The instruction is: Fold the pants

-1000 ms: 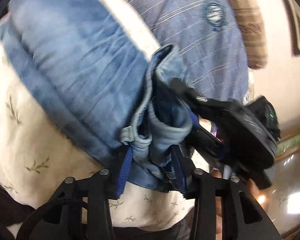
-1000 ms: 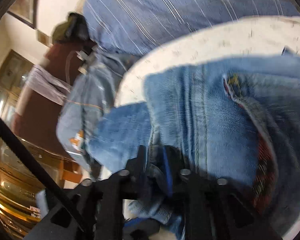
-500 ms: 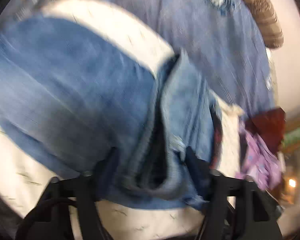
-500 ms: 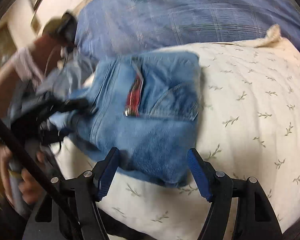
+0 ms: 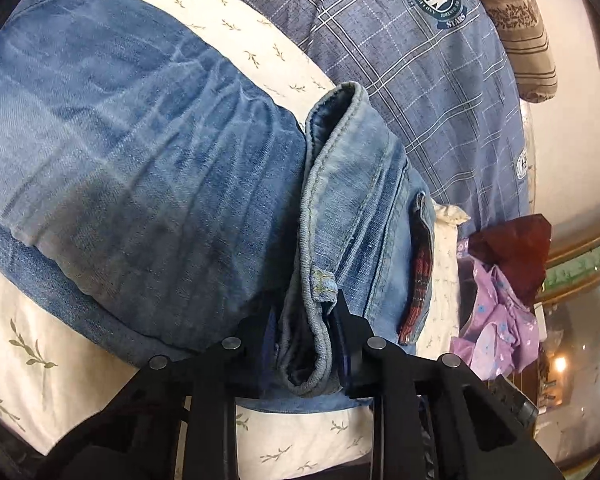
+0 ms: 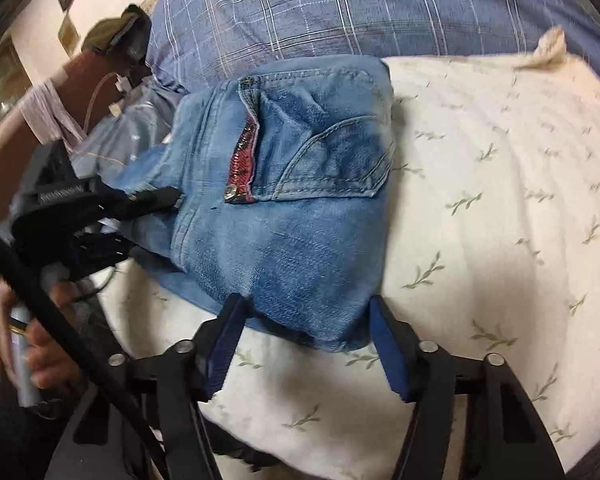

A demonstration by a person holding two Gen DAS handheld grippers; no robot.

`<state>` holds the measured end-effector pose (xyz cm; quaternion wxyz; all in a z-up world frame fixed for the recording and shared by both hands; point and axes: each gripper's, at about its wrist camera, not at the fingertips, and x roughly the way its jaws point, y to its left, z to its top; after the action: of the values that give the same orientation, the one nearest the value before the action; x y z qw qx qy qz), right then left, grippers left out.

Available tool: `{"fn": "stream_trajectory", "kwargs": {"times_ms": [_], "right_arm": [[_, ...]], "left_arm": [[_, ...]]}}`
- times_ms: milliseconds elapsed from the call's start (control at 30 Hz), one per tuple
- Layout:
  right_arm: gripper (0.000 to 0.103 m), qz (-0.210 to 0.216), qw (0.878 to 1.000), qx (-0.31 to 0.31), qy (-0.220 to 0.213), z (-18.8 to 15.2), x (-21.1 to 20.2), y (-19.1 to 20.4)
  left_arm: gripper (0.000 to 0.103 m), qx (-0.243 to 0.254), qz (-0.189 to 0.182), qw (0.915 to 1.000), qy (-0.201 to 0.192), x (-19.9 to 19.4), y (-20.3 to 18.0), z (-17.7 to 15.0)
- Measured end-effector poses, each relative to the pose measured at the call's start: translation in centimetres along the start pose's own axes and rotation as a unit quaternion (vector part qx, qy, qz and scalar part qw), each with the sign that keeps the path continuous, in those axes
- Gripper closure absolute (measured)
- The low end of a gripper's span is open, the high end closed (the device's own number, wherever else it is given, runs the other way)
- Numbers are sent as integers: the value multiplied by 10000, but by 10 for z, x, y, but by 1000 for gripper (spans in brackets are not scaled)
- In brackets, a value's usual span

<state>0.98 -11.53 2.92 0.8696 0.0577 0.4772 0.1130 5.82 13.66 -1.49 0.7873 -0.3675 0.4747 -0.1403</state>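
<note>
The blue jeans (image 5: pixel 148 168) lie folded on a cream leaf-print cover (image 5: pixel 28 344). In the left wrist view my left gripper (image 5: pixel 306 344) is shut on the bunched waistband edge (image 5: pixel 320 280) of the jeans. In the right wrist view the folded jeans (image 6: pixel 300 200) show a back pocket with red trim. My right gripper (image 6: pixel 306 336) is open, its blue pads on either side of the jeans' near edge, holding nothing. The left gripper (image 6: pixel 100 208) shows there at the left, clamped on the jeans' left edge.
A blue plaid bedspread (image 5: pixel 420 80) lies behind the cream cover (image 6: pixel 500 220). A striped brown pillow (image 5: pixel 520 28) is at the back. Purple and dark red clothes (image 5: pixel 500 304) sit at the right. Other clothes (image 6: pixel 112 132) lie at the left in the right wrist view.
My right gripper has let go of the jeans, opened and drawn back. My left gripper opened briefly and is shut again on the waistband. The jeans now lie flat and folded.
</note>
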Motion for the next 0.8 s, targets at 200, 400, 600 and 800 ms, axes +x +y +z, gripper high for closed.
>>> {"fn": "stream_trajectory", "kwargs": {"times_ms": [200, 400, 600, 800], "right_arm": [[88, 342, 9977, 493, -300, 10, -44, -17], [86, 36, 9987, 450, 255, -4, -7, -22], [55, 207, 9965, 556, -587, 5, -60, -19], [46, 887, 9937, 369, -583, 46, -60, 23]], "left_arm": [[85, 679, 142, 9976, -62, -16, -37, -9], [75, 749, 497, 9959, -74, 5, -20, -16], [59, 855, 592, 9925, -645, -41, -33, -15], [42, -16, 706, 9907, -1164, -88, -3, -2]]}}
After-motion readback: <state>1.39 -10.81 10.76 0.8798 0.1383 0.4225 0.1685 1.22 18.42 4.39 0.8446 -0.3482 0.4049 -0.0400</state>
